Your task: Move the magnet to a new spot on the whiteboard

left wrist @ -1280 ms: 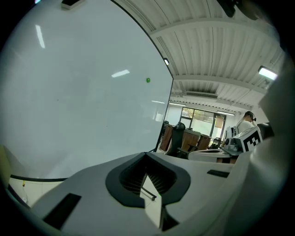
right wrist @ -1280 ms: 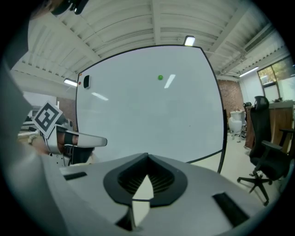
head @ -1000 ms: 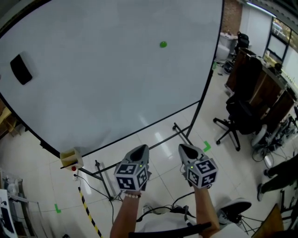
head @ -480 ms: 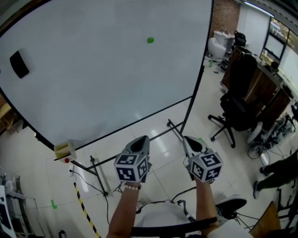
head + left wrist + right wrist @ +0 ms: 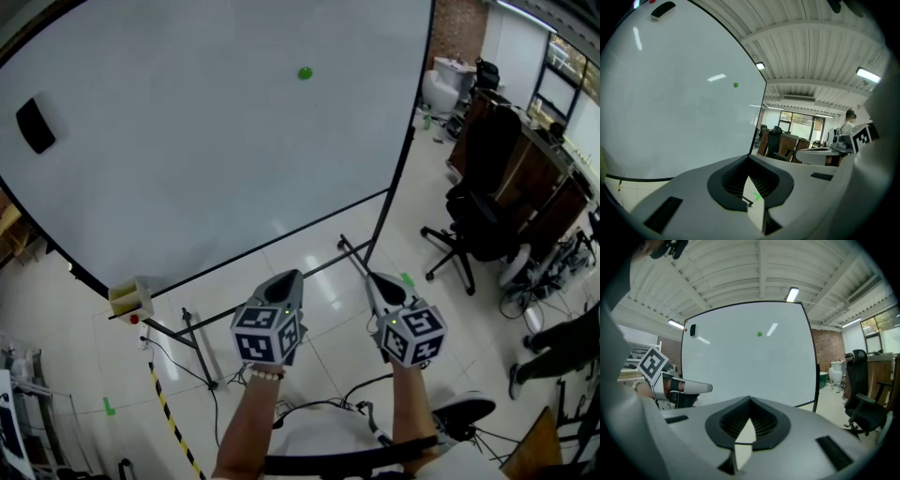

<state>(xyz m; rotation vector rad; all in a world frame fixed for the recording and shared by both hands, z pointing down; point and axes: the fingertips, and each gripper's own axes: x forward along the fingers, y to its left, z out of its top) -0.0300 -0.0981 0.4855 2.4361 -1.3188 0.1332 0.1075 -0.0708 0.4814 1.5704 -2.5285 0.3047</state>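
Note:
A small green magnet (image 5: 305, 72) sticks high on the big whiteboard (image 5: 187, 169), right of its middle. It also shows as a green dot in the left gripper view (image 5: 736, 85) and in the right gripper view (image 5: 760, 334). Both grippers are held low in front of the board's stand, well short of the magnet. My left gripper (image 5: 284, 283) has its tips touching (image 5: 749, 158) and holds nothing. My right gripper (image 5: 382, 284) is likewise shut and empty (image 5: 750, 399). Each one points up towards the board.
A black eraser (image 5: 35, 126) sits on the board's upper left. A yellow box (image 5: 129, 300) hangs at the frame's lower left corner. The stand's black legs (image 5: 354, 255) cross the tiled floor. Office chairs (image 5: 478, 225) and desks fill the right side; cables lie near my feet.
Both grippers have shifted a little towards the whiteboard's stand, and the board and magnet sit further left in the head view. Both jaws stay shut.

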